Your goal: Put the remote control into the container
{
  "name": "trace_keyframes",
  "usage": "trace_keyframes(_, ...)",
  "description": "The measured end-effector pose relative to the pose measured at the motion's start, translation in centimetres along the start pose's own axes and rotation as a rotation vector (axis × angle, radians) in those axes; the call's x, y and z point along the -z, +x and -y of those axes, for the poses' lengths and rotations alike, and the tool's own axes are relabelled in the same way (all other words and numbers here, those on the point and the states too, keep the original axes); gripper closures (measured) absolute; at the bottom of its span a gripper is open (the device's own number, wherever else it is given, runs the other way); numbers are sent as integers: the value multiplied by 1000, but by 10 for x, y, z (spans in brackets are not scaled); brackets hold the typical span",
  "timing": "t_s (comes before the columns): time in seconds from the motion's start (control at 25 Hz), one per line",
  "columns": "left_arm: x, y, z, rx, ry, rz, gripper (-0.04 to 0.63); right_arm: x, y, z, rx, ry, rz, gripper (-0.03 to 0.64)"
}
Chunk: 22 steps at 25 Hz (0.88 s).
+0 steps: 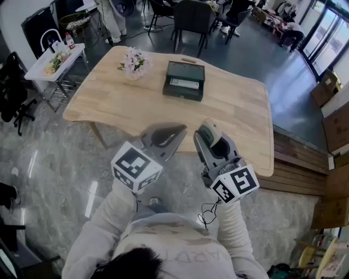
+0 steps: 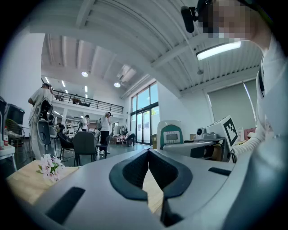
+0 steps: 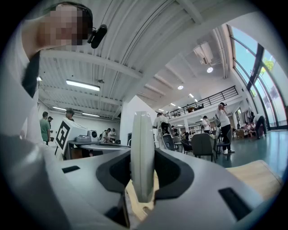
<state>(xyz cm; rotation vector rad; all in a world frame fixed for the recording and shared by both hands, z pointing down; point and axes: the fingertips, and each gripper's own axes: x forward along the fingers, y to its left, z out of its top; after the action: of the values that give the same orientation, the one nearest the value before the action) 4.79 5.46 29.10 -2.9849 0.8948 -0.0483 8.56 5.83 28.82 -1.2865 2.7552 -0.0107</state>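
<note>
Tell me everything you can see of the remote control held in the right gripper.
The remote control is a small white slab, plastic by its look, with a green front and a small grey screen. The right gripper is shut on it: the dark pads press its two broad faces, and its rounded end sticks out past the jaws. It is in the air near the wooden table's front edge, touching nothing else.

A pale wooden table (image 1: 240, 114) stands on glossy grey floor (image 1: 49, 180), dark chairs (image 1: 192, 16) and glass doors (image 1: 326, 38) beyond.
</note>
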Motion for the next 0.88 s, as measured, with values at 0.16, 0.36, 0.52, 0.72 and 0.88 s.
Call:
trace_keyframes(0.16, 0, 0, -1, 0, 0, -1, 583, -1, 1, 0, 1, -3, -2, 499)
trace_keyframes(0.36, 0, 0, -2, -1, 2, 0, 583, -1, 1, 0, 0, -4, 0, 499)
trace_keyframes(0.52, 2, 1, -4, -2, 0, 1, 583, 2, 2, 1, 1, 2, 1, 499)
trace_keyframes(0.72, 3, -2, -9, -1, -2, 4, 583, 2, 8, -1, -3, 20, 4, 499)
trace_keyframes(0.88, 3, -5, -13, -5, -7, 6, 583, 1, 10, -4, -11, 28, 8, 499)
